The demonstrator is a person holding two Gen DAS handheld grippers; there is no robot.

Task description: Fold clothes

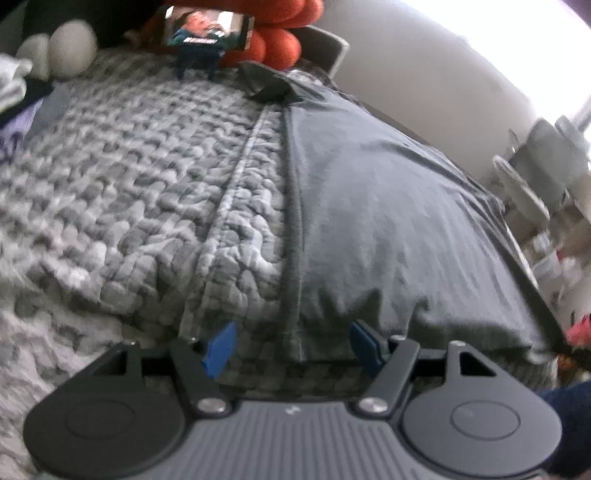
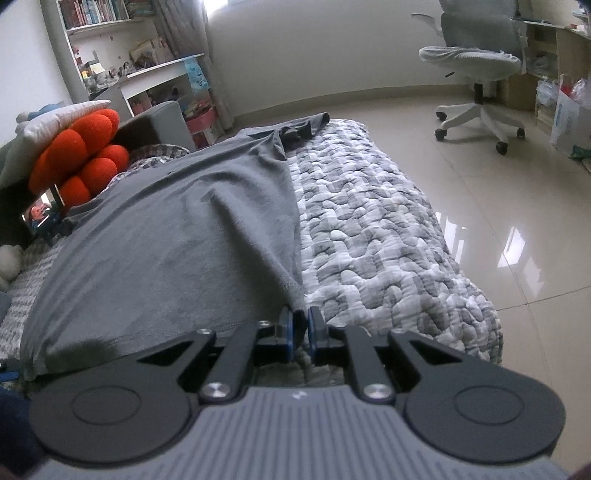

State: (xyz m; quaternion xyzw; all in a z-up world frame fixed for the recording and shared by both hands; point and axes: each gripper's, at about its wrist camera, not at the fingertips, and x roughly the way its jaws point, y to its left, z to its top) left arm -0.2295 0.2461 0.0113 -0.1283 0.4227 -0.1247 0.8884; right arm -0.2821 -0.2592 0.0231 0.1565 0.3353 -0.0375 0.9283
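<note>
A grey T-shirt [image 1: 388, 221] lies spread flat on the grey-and-white quilted bedspread [image 1: 129, 184]. My left gripper [image 1: 291, 343] stands open over the shirt's near hem, its blue pads [image 1: 221, 347] well apart on either side of the seam and clear of the cloth. In the right wrist view the same T-shirt [image 2: 177, 236] reaches its near corner down to my right gripper [image 2: 300, 325]. That gripper's jaws are only slightly apart, the corner tip sits at the narrow gap, and the pads do not visibly press it. The far sleeve lies bunched near the bed's far edge.
A red knotted cushion [image 2: 81, 155] and a phone on a stand [image 1: 207, 31] sit at the head of the bed. The bed's edge [image 2: 461, 280] drops to a glossy tiled floor [image 2: 517, 221]. A white office chair [image 2: 476, 66] and a cluttered desk stand beyond.
</note>
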